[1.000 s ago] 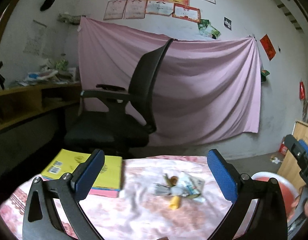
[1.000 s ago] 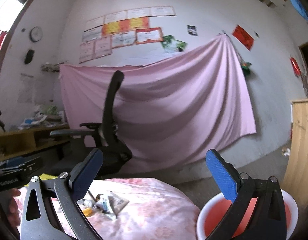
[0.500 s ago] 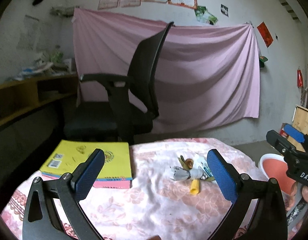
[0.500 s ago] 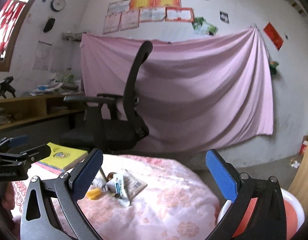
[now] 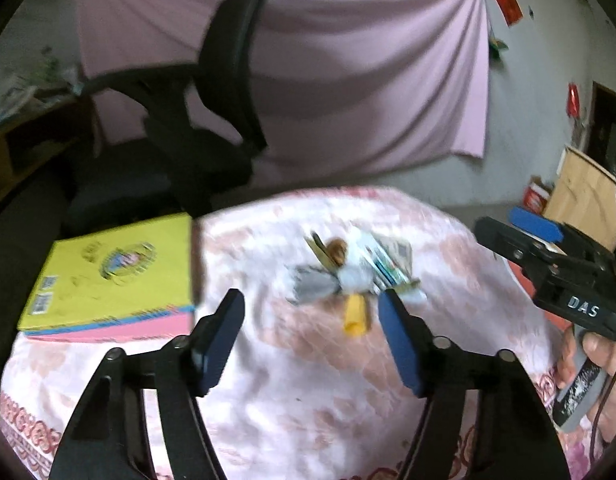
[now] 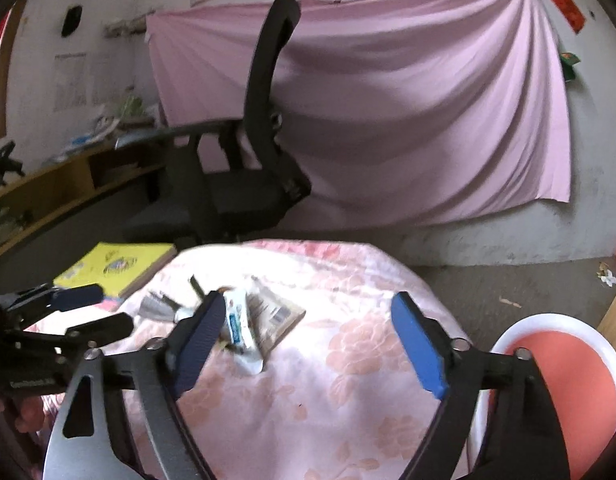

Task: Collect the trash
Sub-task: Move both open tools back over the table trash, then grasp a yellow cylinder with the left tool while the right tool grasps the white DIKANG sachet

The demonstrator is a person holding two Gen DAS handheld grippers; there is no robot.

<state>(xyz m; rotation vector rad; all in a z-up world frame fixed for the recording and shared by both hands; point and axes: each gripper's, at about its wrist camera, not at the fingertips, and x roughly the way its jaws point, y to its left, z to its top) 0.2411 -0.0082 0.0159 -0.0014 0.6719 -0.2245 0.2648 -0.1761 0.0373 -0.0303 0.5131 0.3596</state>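
Your trash pile (image 5: 348,280) lies on the flowered tablecloth (image 5: 308,400), to the right of the yellow book (image 5: 112,272) and well apart from it. Your left gripper (image 5: 312,320) is above the cloth just short of the pile, its jaws closing with nothing between them; the yellow tube (image 5: 354,314) sits just inside its right finger. Your right gripper (image 6: 308,328) also has its jaws closing on nothing, and the pile (image 6: 244,316) lies beside its left finger. The red-and-white bin (image 6: 564,384) stands off the cloth's right edge.
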